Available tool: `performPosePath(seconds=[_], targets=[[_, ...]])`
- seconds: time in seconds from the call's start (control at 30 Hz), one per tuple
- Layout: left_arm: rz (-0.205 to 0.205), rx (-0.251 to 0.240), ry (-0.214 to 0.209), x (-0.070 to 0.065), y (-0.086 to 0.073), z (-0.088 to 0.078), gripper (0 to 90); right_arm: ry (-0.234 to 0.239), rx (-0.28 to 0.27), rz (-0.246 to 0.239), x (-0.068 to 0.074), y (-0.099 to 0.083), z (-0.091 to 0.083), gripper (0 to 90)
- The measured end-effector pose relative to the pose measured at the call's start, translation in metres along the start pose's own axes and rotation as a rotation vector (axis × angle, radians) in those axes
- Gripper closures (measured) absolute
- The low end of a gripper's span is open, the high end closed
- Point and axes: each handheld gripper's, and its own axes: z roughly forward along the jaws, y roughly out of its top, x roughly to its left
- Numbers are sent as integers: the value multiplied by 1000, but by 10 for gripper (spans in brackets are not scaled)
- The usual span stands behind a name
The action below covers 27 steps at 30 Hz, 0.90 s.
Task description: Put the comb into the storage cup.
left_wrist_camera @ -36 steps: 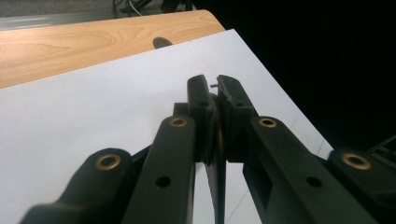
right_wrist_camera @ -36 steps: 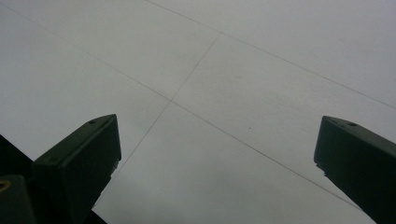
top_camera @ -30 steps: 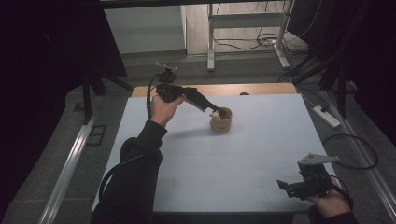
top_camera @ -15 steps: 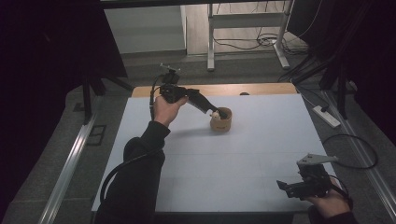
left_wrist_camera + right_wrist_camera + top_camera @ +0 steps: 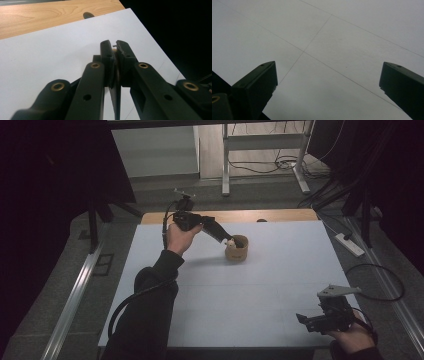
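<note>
White sheeting covers the wide table [image 5: 260,295], with a strip of bare pale wood [image 5: 220,216] left showing along its far edge. Faint creases cross the white surface, and it gives the work a plain, uncluttered ground.

A person in a dark sleeve [image 5: 150,295] stretches the left arm far across the table, because the task's thing stands well away, near the far edge at about the middle.

Next in size are the 2 black tools. The right gripper [image 5: 320,319] waits at the near right corner, well apart from the work; in its own view its jaws stand spread wide over bare sheet with nothing between them, so I judge it is simply parked out of the way.

The left gripper [image 5: 227,240] slants downward toward the small round tan cup [image 5: 236,248], its tips at the rim. Its jaws are pressed together, and in the left gripper view a sliver of tan material [image 5: 115,72] sits pinched between the pads, most likely the cup's wall. Such a rim pinch suits lifting or dragging it.

A small whitish bit shows at the rim, too tiny to identify.
</note>
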Motion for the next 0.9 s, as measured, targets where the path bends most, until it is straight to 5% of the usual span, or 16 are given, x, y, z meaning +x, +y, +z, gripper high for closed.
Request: performPosePath(seconds=[0.9], targets=[[-1,-10,-2,-1,-2,10,819,-2,8,-10,1,0,1,21]])
